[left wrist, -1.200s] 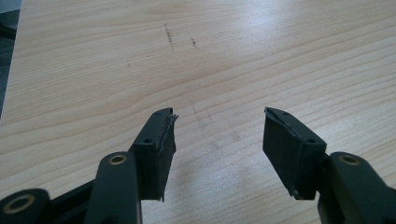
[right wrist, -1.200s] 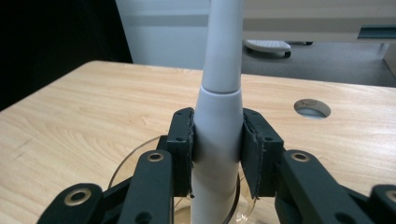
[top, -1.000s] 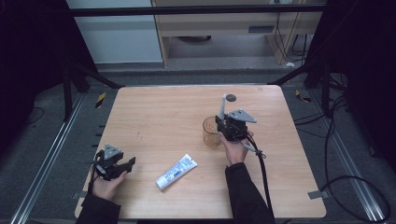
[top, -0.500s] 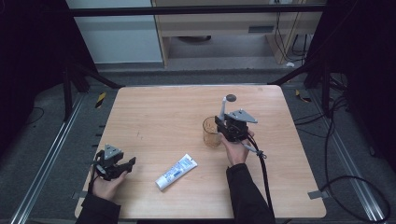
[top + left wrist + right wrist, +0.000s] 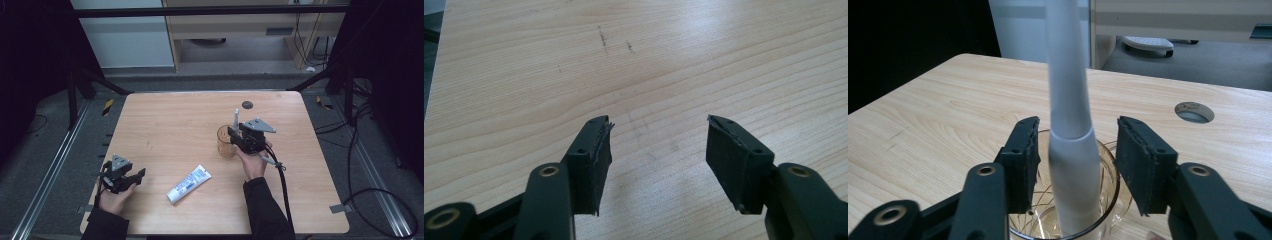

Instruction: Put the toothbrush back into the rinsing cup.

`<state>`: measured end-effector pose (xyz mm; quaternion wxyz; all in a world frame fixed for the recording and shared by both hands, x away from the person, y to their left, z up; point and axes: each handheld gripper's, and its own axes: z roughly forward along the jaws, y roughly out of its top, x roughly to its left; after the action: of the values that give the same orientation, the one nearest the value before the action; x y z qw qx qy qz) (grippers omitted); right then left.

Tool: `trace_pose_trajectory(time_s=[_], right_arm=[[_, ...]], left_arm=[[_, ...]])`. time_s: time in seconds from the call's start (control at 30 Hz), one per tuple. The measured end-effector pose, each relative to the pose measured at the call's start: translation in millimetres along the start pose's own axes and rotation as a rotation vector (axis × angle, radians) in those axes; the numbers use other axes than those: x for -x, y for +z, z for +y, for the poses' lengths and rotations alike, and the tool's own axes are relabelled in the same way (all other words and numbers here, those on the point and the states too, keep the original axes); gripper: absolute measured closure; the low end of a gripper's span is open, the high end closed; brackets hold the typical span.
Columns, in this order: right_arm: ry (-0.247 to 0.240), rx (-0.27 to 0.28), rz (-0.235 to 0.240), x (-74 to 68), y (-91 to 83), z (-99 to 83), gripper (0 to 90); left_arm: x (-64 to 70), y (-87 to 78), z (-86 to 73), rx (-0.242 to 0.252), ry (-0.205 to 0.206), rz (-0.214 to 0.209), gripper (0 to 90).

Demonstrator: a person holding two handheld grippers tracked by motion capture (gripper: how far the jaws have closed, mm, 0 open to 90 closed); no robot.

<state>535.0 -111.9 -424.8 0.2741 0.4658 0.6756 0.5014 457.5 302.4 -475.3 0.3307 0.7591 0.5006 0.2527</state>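
Note:
A clear glass cup (image 5: 224, 145) stands a little right of the table's middle. A white toothbrush (image 5: 236, 119) stands upright in it. My right gripper (image 5: 235, 136) is at the cup's right side, level with its rim. In the right gripper view the toothbrush handle (image 5: 1068, 100) rises out of the glass cup (image 5: 1109, 167) between the jaws of the right gripper (image 5: 1074, 137), with a gap on each side, so the gripper is open. My left gripper (image 5: 133, 178) rests at the table's front left. In its own view the left gripper (image 5: 658, 134) is open over bare wood.
A white and blue toothpaste tube (image 5: 189, 184) lies on the wooden table (image 5: 165, 120) near the front, between the two hands. A round dark hole (image 5: 247, 104) is in the tabletop behind the cup. Dark frame posts and cables stand around the table.
The toothbrush's top sits lower above the cup than in the earlier frames. The right hand has barely shifted. The left gripper has not moved.

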Motion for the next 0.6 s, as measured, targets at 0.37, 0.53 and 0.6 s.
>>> trace_pose_trajectory(time_s=[0.37,0.53,0.6], right_arm=[[0.005,-0.01,0.019,2.4,-13.8,-3.2,34.6],[-0.015,-0.032,0.04,3.2,-28.7,-1.1,27.9],[-0.02,-0.035,0.05,4.1,-35.2,-0.1,27.0]], left_arm=[[0.3,-0.6,0.5,0.002,-0.003,-0.006,42.4],[2.7,-2.4,2.0,0.009,0.002,-0.013,42.9],[3.6,-2.7,2.5,0.01,0.004,-0.017,43.4]])
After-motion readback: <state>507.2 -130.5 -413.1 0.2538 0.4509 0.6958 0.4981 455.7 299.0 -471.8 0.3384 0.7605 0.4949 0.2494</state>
